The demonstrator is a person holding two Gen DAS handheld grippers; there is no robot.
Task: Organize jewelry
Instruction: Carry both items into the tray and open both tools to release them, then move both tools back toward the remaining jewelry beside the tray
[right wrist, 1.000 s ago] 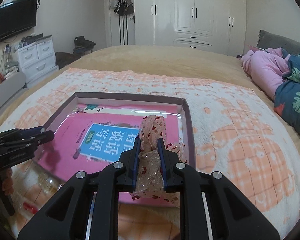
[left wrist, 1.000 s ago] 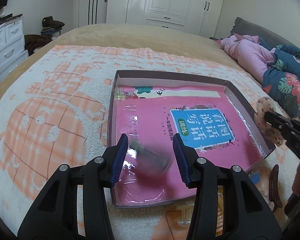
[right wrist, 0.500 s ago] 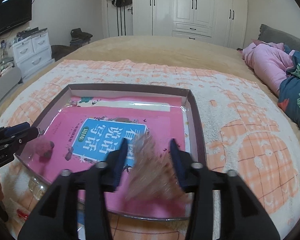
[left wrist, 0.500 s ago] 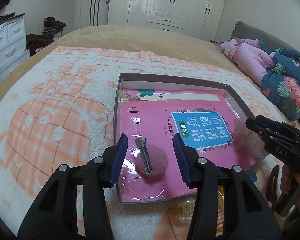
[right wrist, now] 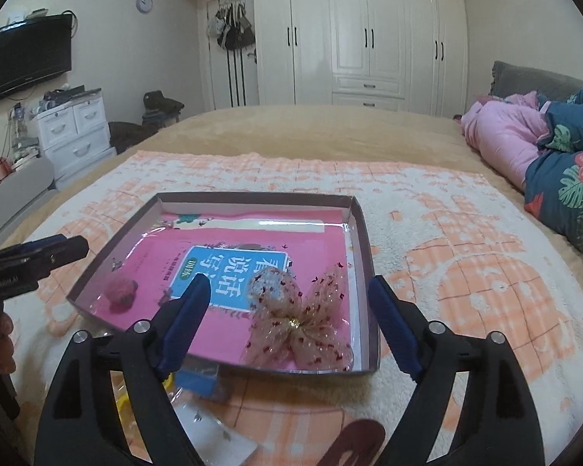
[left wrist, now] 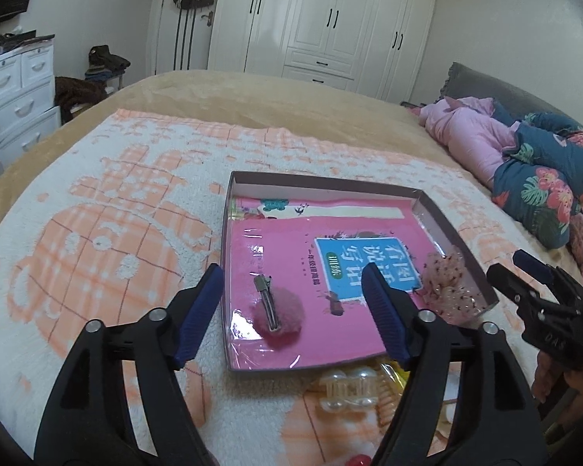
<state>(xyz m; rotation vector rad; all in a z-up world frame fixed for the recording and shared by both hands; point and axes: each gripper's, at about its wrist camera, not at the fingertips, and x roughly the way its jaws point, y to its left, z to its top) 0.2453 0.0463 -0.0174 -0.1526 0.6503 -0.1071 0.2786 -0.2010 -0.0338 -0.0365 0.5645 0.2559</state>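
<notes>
A shallow box [left wrist: 458,233] [right wrist: 363,240] with a pink book inside lies on the bed. A pink pom-pom hair clip [left wrist: 278,312] [right wrist: 121,289] lies near its front left corner. A sheer bow with red dots [right wrist: 297,322] [left wrist: 445,281] lies at its right side. My left gripper [left wrist: 293,312] is open and empty, above the pom-pom clip. My right gripper [right wrist: 287,320] is open and empty, just above the bow. Each gripper also shows at the edge of the other's view.
Loose hair accessories lie in front of the box: a pearl claw clip [left wrist: 348,388], a brown clip [right wrist: 355,442], a blue item [right wrist: 196,382] and clear packets [right wrist: 213,439]. An orange-and-white blanket [right wrist: 466,272] covers the bed. Pink and floral bedding [right wrist: 544,155] lies right.
My right gripper opened and dropped the bow into the box. My left gripper stayed open, drew back and up from the box; the pom-pom clip lies still now.
</notes>
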